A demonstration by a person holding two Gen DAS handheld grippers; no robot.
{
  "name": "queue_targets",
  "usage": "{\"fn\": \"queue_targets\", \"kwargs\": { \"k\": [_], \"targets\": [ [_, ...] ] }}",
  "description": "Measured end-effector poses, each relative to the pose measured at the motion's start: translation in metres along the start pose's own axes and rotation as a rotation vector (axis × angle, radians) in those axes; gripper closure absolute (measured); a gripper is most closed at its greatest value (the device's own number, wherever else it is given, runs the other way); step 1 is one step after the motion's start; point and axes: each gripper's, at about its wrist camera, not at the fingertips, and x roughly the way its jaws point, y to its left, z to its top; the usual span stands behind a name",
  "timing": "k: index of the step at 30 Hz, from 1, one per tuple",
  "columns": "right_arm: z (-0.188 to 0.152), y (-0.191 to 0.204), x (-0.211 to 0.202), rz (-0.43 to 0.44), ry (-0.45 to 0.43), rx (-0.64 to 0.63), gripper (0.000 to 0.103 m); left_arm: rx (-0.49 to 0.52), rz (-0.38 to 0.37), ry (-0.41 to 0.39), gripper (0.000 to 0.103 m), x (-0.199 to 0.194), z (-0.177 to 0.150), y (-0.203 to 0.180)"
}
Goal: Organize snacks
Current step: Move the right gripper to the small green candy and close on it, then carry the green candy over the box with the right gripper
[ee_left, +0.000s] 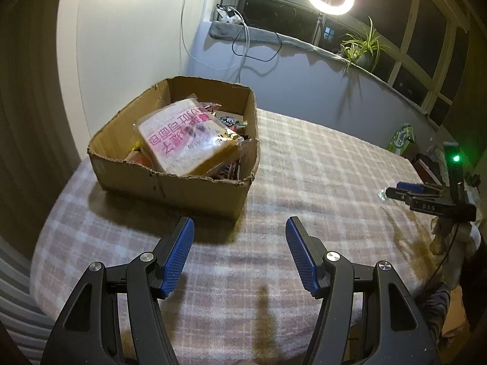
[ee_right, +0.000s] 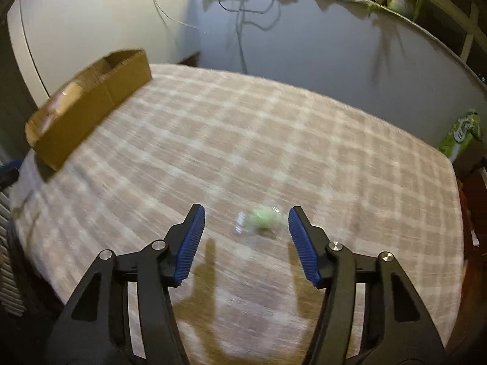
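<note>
Plaid blanket (ee_right: 274,140) | green wrapped candy (ee_right: 261,222) judged light, crinkly, best pinched mid-body | right gripper (ee_right: 246,217), left gripper (ee_left: 240,228) parted, empty

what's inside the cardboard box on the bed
The cardboard box holds a large clear-wrapped bread pack with pink lettering lying tilted on top. Smaller colourful snack packets peek out behind and beneath it. The pack covers most of them and the box floor.
</note>
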Motion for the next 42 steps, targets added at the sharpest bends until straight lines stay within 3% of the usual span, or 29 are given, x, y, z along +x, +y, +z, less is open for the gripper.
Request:
{"fn": "queue_targets", "kwargs": {
  "k": [3,5,10,12,18,28,42],
  "targets": [
    [-0.003,-0.004,0.004,-0.014,0.005,0.005,0.043,-0.006,0.007,0.000,0.041,-0.001,-0.001,0.001],
    [-0.003,-0.007,0.009,-0.010,0.012,0.018,0.052,-0.010,0.010,0.004,0.041,0.000,-0.002,0.001],
    [-0.001,-0.005,0.018,-0.004,0.021,0.012,0.056,-0.004,0.003,0.017,0.041,0.003,-0.005,-0.003],
    [-0.001,-0.004,0.021,0.005,0.030,0.010,0.068,-0.004,0.003,0.019,0.041,0.003,-0.005,-0.003],
    [-0.001,-0.003,0.021,0.000,0.030,-0.001,0.074,-0.006,0.000,0.019,0.041,0.004,-0.005,-0.003],
    [0.021,0.008,0.005,0.065,-0.023,0.025,0.075,-0.006,0.005,0.005,0.041,0.000,-0.004,-0.002],
    [0.108,0.100,0.002,0.213,-0.111,-0.131,0.075,-0.023,0.026,-0.003,0.041,0.000,-0.001,0.012]
  ]
}}
